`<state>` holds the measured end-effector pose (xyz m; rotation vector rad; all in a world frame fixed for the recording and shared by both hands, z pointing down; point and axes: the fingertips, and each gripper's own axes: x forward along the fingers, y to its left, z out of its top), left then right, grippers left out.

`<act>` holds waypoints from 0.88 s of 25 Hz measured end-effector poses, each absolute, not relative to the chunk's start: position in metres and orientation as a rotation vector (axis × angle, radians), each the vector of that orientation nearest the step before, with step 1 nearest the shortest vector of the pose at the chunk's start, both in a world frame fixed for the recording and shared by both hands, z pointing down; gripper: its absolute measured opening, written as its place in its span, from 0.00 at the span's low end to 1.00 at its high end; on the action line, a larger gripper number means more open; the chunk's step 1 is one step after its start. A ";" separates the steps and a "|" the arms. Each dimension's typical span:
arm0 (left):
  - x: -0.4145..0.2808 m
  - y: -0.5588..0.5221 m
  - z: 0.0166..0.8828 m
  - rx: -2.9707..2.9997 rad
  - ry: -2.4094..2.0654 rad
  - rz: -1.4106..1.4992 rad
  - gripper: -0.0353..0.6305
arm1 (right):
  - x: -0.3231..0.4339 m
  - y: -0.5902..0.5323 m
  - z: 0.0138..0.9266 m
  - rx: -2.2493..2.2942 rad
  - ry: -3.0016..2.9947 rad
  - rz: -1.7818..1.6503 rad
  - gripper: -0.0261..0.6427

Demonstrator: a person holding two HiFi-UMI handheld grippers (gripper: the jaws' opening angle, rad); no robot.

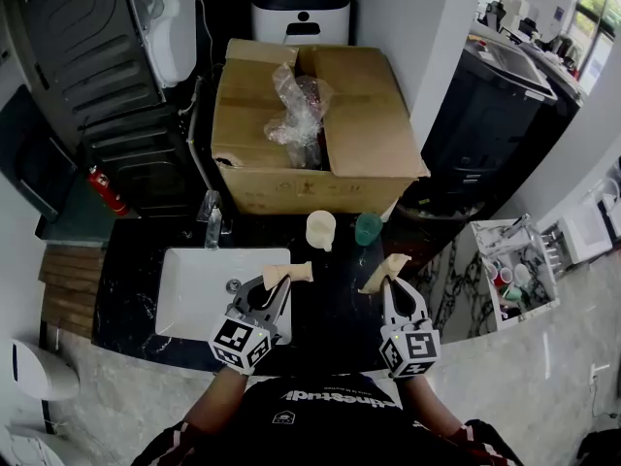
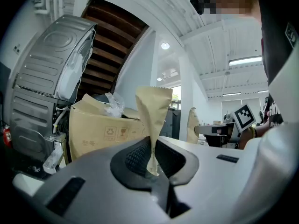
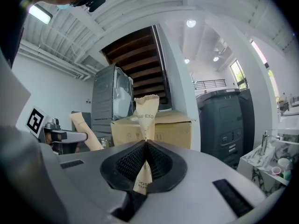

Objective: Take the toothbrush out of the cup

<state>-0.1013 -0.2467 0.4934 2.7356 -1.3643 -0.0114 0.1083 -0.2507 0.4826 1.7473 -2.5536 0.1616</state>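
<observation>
A cream cup (image 1: 321, 229) and a green cup (image 1: 368, 227) stand on the dark counter (image 1: 335, 304), just in front of the cardboard box. I cannot make out a toothbrush in either cup. My left gripper (image 1: 278, 284) (image 2: 152, 157) is shut on a tan paper packet (image 1: 288, 274) (image 2: 154, 111) that sticks out past its jaws. My right gripper (image 1: 385, 284) (image 3: 145, 157) is shut on a second tan paper packet (image 1: 385, 270) (image 3: 145, 113) with print on it. Both grippers hover level over the counter, short of the cups.
A white sink (image 1: 199, 294) with a faucet (image 1: 212, 223) lies left of the left gripper. An open cardboard box (image 1: 310, 134) with crumpled plastic in it fills the back. A white rack of small items (image 1: 514, 275) stands to the right, and a red extinguisher (image 1: 107, 190) at far left.
</observation>
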 end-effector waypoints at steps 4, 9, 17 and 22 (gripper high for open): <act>-0.099 -0.250 0.492 2.731 -1.351 -0.027 0.11 | 0.112 -0.250 0.482 1.754 -2.553 0.168 0.10; -0.095 -0.253 0.491 2.745 -1.335 -0.019 0.11 | 0.116 -0.250 0.479 1.759 -2.549 0.168 0.10; -0.089 -0.254 0.487 2.764 -1.323 -0.010 0.11 | 0.121 -0.251 0.475 1.773 -2.546 0.161 0.10; -0.087 -0.255 0.487 2.764 -1.320 -0.006 0.11 | 0.123 -0.253 0.474 1.776 -2.552 0.159 0.10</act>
